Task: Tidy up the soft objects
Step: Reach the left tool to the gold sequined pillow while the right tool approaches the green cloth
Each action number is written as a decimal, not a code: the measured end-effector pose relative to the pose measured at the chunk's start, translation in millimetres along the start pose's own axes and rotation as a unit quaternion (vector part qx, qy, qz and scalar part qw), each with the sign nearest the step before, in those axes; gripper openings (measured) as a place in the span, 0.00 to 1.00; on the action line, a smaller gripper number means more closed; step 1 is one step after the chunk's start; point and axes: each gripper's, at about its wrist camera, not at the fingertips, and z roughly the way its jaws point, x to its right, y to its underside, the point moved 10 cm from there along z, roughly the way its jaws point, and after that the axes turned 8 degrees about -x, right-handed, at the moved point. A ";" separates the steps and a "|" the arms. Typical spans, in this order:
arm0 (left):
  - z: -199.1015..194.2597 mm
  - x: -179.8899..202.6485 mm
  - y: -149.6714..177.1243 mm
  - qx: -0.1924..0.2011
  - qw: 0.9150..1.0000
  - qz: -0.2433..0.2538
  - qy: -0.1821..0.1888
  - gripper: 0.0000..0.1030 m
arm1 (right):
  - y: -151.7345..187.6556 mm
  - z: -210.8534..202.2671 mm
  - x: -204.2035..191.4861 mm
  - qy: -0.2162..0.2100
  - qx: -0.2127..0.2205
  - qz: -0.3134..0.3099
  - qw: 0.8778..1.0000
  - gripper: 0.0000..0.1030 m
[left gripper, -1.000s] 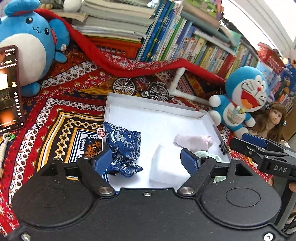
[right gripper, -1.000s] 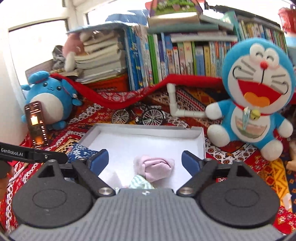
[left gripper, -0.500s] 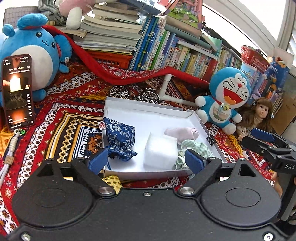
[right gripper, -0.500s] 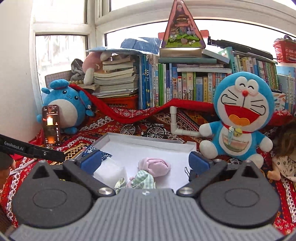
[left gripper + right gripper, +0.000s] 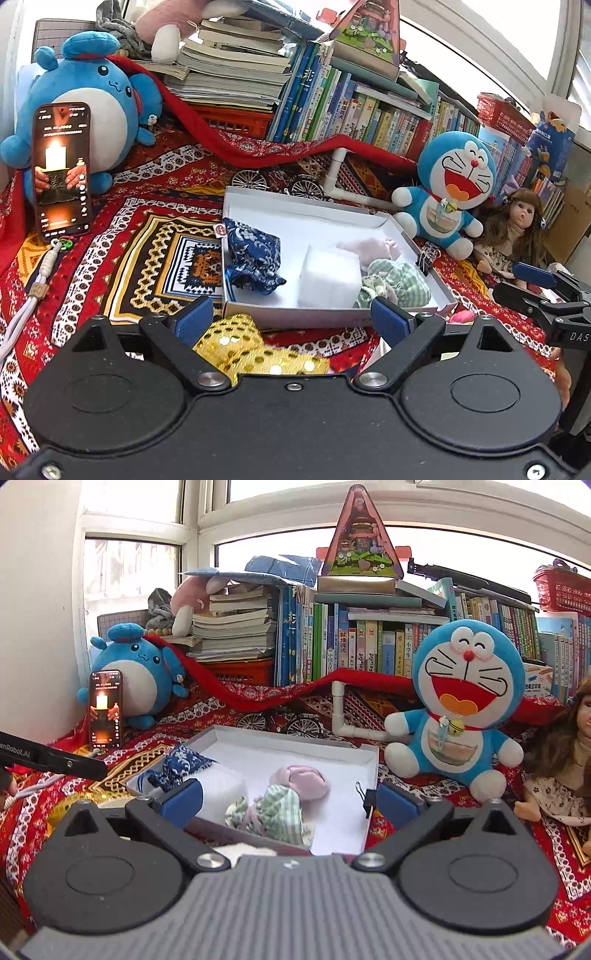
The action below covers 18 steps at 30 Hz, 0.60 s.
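Left wrist, left tool (image 5: 291, 319) angled down, empty

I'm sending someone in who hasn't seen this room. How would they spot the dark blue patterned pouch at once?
Find the shallow white box on the red patterned cloth, in front of the bookshelf. The blue pouch lies inside at the end nearest the round blue plush. Beside it sit a white foam block, a pink bundle and a green checked bundle; only the pouch is navy with white flowers.

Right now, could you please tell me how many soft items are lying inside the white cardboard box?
4: a blue floral fabric pouch at its left, a white foam block mid-front, a pink fabric bundle behind, a green checked cloth bundle front right. More may hide behind these.
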 end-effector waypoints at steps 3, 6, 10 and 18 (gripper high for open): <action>-2.4 -2.4 5.7 0.008 1.000 0.006 -0.010 0.89 | 7.1 -3.6 1.5 0.005 0.002 0.001 1.000 1.00; -4.8 -5.0 10.3 0.014 1.000 0.009 -0.019 0.90 | 14.1 -7.2 3.6 0.011 0.004 0.002 1.000 1.00; -7.6 -8.3 16.7 0.016 1.000 0.010 -0.024 0.91 | 22.2 -10.9 7.2 0.016 0.004 0.008 1.000 1.00; -12.2 -15.2 27.7 0.027 0.999 0.012 -0.041 0.94 | 40.1 -12.1 17.1 0.028 -0.002 0.023 0.999 1.00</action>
